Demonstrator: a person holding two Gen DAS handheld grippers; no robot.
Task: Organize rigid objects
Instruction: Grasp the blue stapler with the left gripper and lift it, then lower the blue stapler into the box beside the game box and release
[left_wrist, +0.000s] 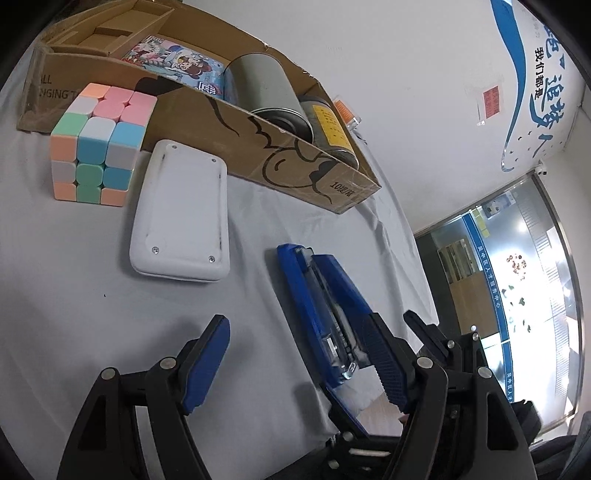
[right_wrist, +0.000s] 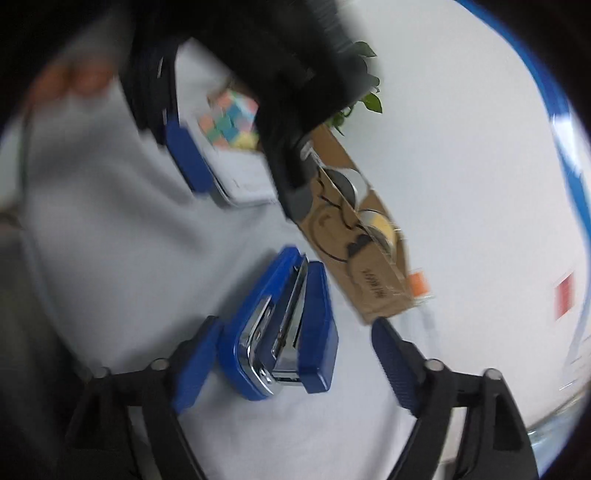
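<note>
A blue stapler (right_wrist: 284, 332) lies on its side on the white cloth. Its near end sits between the fingers of my right gripper (right_wrist: 295, 363). The left pad (right_wrist: 195, 362) is against it, the right pad (right_wrist: 395, 365) stands clear, so this gripper is open. In the left wrist view the stapler (left_wrist: 321, 302) rests beside the right finger of my left gripper (left_wrist: 295, 365), which is open and holds nothing. A pastel puzzle cube (left_wrist: 96, 144) and a white flat case (left_wrist: 181, 218) lie ahead of it.
A cardboard box (left_wrist: 258, 147) at the back holds a grey can (left_wrist: 262, 85), a yellow-labelled can (left_wrist: 328, 129) and a picture book (left_wrist: 177, 62). The cloth's edge drops off at the right. A blurred hand (right_wrist: 74, 77) and a plant (right_wrist: 365, 92) show in the right wrist view.
</note>
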